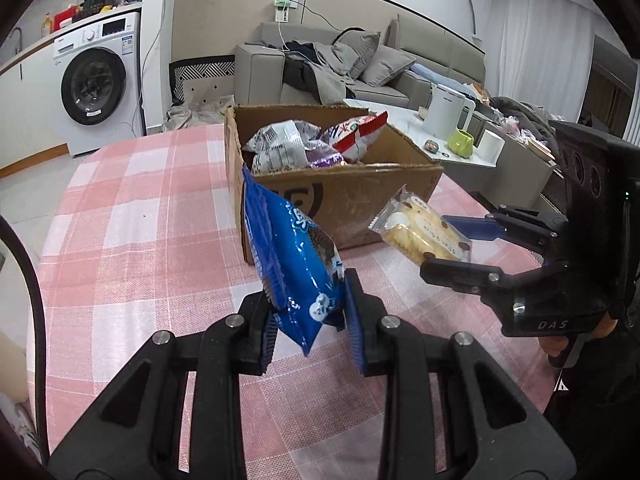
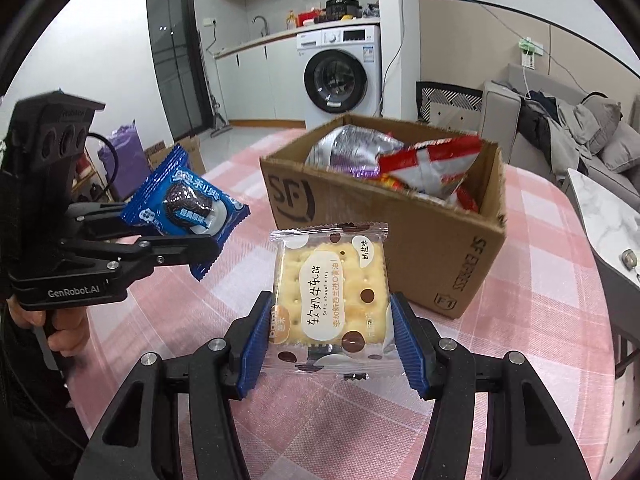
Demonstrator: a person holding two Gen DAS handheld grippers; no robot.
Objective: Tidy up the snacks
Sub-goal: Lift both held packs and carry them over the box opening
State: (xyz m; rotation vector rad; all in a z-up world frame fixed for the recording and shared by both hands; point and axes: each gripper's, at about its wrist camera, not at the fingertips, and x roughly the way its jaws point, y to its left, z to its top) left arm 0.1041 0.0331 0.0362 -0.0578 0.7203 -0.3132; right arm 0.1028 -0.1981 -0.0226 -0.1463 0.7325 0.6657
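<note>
My left gripper (image 1: 310,328) is clamped on a blue cookie packet (image 1: 292,264), my right gripper (image 2: 332,344) pinches a clear cracker packet (image 2: 330,296) by its sides — both held above the pink checked tablecloth (image 1: 132,208), just in front of the open cardboard box (image 2: 420,248) holding other snack bags (image 2: 404,164).

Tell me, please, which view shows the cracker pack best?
The right wrist view: the cracker pack faces the camera flat, label readable, clamped in the right gripper. The left wrist view shows it only edge-on and smaller, off to the right.
</note>
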